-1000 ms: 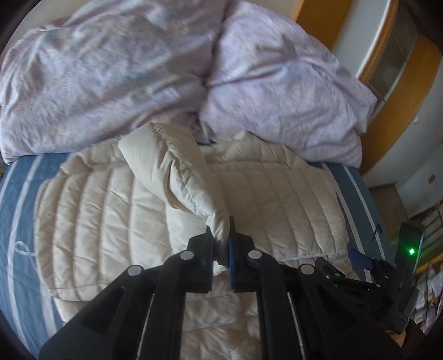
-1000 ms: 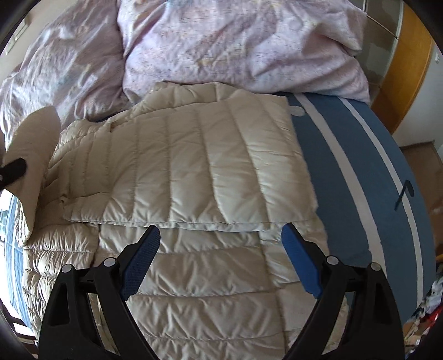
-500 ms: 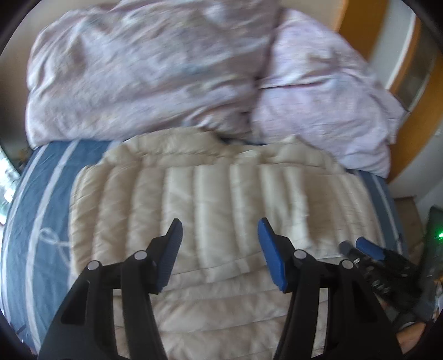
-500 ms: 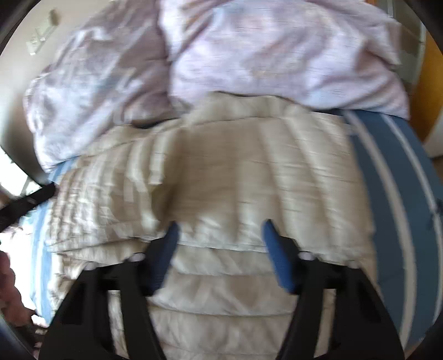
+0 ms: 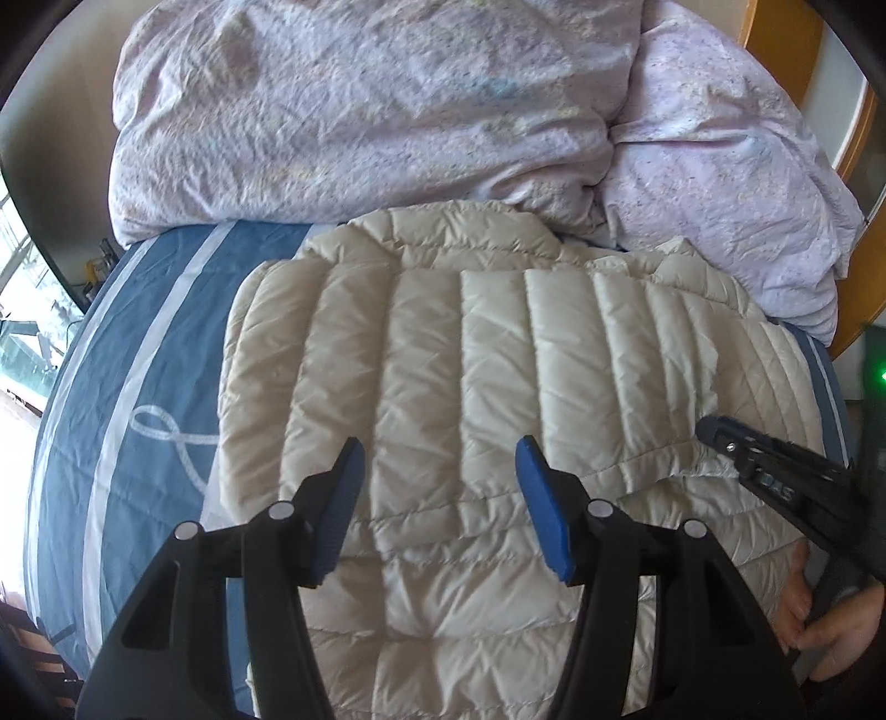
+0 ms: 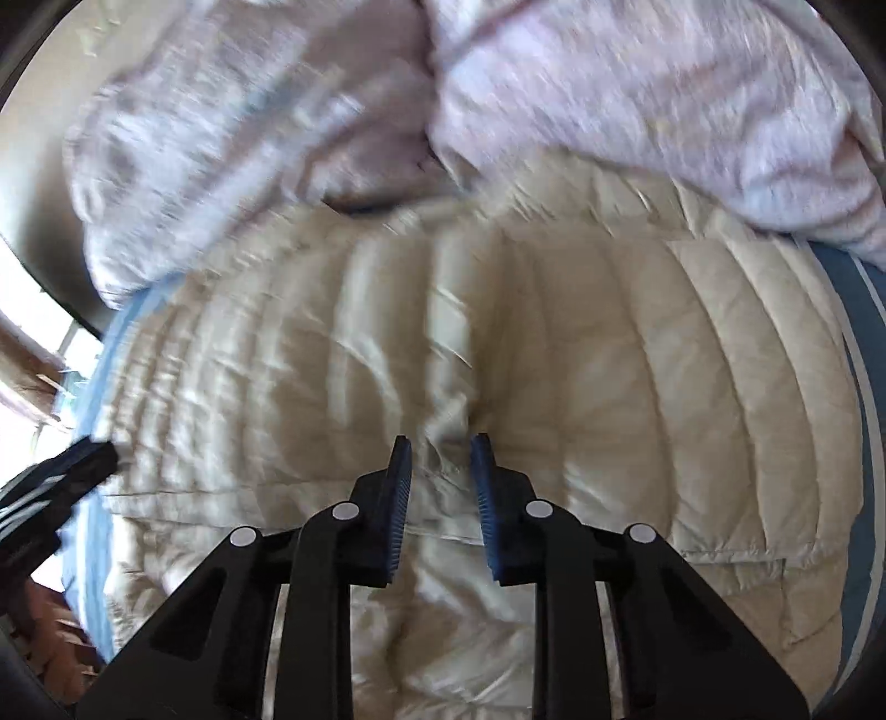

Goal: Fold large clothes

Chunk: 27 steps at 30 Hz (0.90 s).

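Note:
A cream quilted down jacket lies spread on the blue striped bed sheet, with its sides folded in over the middle. My left gripper is open and empty just above the jacket's near part. My right gripper hovers over the jacket at the folded edge; its jaws are partly closed with a narrow gap, and cream fabric shows between them. The right wrist view is blurred. The right gripper also shows in the left wrist view, at the jacket's right edge.
Crumpled lilac bedding is piled at the far side of the bed, touching the jacket's collar. A wooden frame stands at the far right. A window is on the left. A device with a green light is at the right edge.
My left gripper has let go of the sleeve, which now lies folded flat, and stands open. My right gripper has moved left toward the folded edge and its jaws have narrowed.

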Tool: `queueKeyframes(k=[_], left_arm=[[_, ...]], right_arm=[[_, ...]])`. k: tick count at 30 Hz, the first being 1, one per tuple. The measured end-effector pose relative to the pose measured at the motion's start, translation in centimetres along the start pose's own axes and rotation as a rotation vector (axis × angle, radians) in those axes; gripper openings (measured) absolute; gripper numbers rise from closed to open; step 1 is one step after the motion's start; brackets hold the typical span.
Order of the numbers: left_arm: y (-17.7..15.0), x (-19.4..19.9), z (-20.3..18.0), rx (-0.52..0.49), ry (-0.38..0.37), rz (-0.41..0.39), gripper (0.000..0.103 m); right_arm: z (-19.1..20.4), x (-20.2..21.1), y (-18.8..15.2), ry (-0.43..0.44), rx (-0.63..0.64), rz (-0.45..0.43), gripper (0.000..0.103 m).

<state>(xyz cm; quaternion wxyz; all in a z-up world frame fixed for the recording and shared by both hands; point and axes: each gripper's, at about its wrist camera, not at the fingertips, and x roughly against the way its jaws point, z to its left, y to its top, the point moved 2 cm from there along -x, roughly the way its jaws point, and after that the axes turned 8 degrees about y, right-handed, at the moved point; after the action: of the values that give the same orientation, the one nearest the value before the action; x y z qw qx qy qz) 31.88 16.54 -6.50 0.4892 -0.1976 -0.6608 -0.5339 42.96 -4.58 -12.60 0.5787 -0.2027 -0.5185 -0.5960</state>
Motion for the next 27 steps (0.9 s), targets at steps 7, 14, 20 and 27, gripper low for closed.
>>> queueKeyframes(k=[7, 14, 20, 27], left_arm=[[-1.8, 0.9, 1.7, 0.003, 0.017, 0.000, 0.069], [-5.4, 2.9, 5.1, 0.014, 0.021, 0.002, 0.082], [-10.5, 4.1, 8.8, 0.036, 0.044, 0.037, 0.085], [-15.7, 4.8, 11.0, 0.062, 0.066, 0.082, 0.085]], right_arm=[[-0.2, 1.5, -0.1, 0.015, -0.042, 0.020, 0.051], [-1.9, 8.0, -2.9, 0.013, -0.028, -0.019, 0.081], [-7.1, 12.3, -8.0, -0.045, -0.050, 0.012, 0.081], [-14.4, 15.7, -14.3, -0.091, -0.185, 0.064, 0.081]])
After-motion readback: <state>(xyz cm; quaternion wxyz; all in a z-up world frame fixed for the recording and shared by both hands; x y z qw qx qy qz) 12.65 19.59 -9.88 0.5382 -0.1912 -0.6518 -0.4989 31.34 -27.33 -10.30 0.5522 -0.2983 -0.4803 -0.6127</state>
